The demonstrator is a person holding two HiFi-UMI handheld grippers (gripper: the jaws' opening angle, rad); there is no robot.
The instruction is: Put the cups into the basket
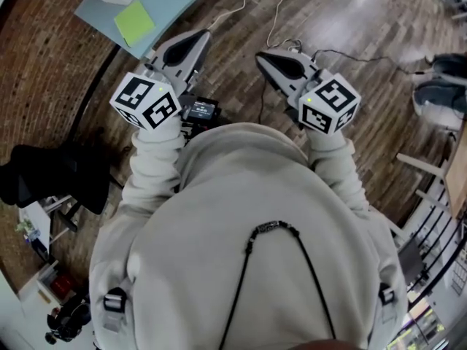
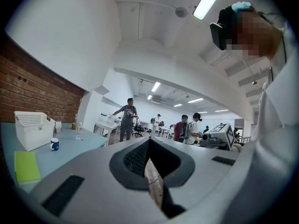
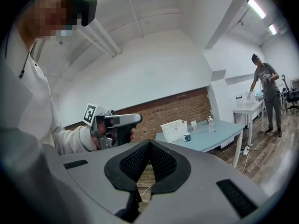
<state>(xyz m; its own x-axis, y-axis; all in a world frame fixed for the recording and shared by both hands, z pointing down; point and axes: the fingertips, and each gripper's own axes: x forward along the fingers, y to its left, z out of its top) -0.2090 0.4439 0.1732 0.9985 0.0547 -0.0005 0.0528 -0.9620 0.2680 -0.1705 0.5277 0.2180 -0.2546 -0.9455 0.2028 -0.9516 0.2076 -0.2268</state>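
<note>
Nothing is done yet: the cup (image 2: 54,144) stands just beside the basket (image 2: 32,129), outside it. I hold the left gripper (image 2: 149,139) and right gripper (image 3: 149,143) pinched together, empty, well away from the basket.

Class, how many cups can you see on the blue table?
1: a dark blue cup on the table, beside the white basket. The small things farther back are too small to tell.

A dark-blue cup (image 2: 54,144) stands upright just beside the white basket (image 2: 32,129).
</note>
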